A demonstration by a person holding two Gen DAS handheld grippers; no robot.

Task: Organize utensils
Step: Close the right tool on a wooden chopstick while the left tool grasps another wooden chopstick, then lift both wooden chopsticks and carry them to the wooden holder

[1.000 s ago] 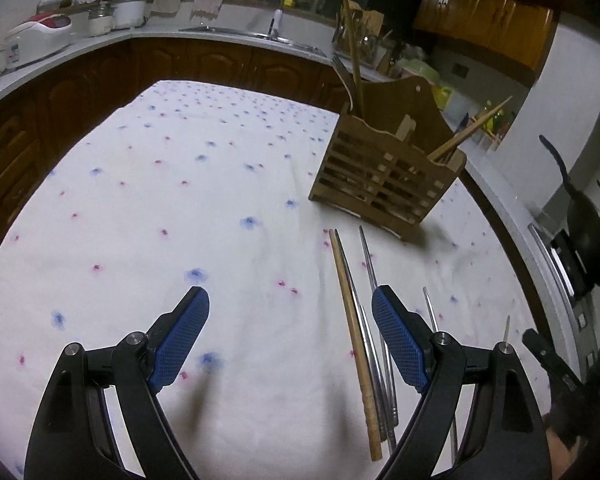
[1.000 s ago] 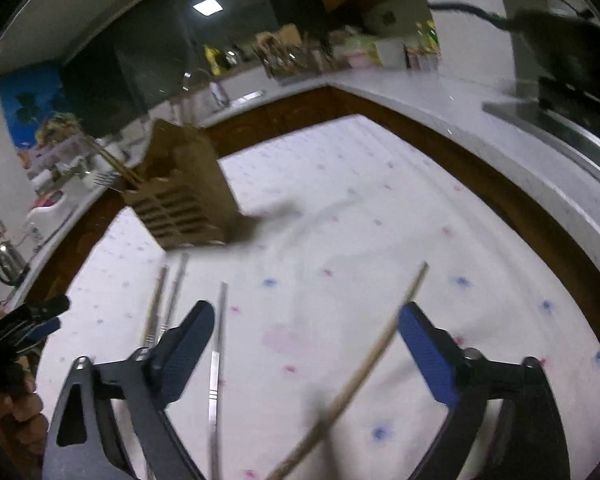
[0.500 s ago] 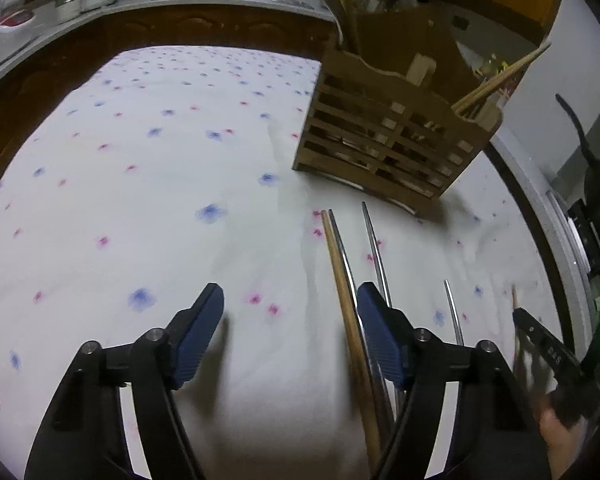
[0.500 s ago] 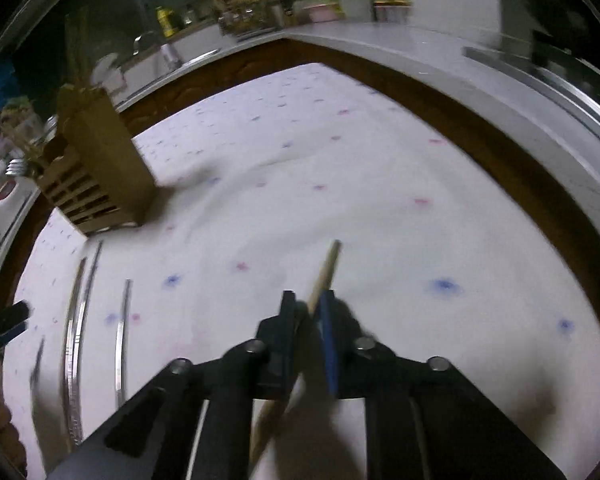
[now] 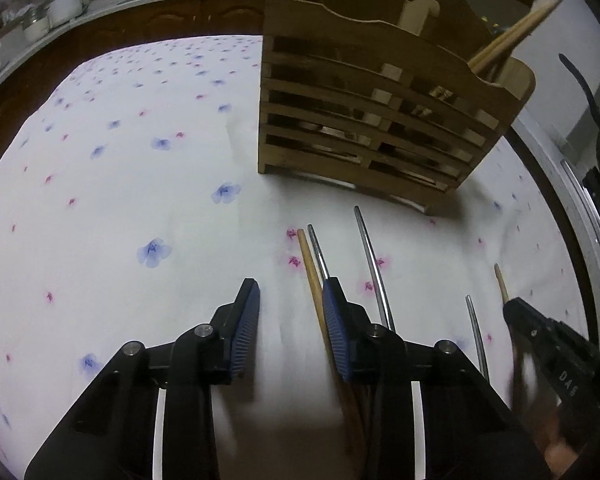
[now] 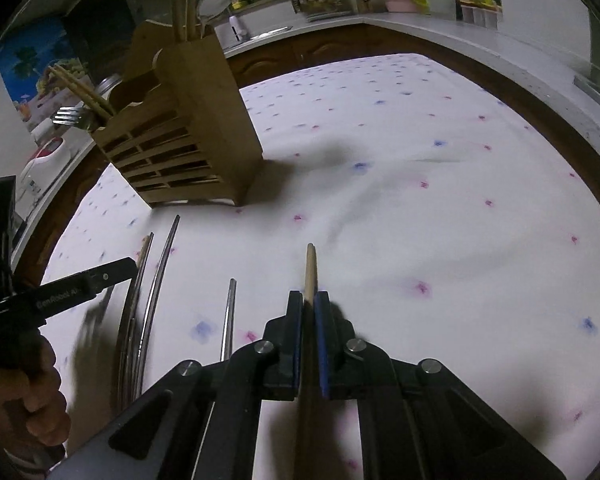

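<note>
Right wrist view: right gripper (image 6: 309, 312) clamps wooden chopstick (image 6: 310, 268) for the holder (image 6: 180, 136); left gripper (image 5: 290, 320) closing beside another chopstick (image 5: 310, 272).

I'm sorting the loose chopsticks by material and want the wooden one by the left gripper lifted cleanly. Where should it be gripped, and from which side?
Grip the wooden chopstick across its thin shaft, coming from above with a finger on each side. It lies flat on the cloth, tight against a metal chopstick, so the right pad likely needs to wedge between them.
</note>
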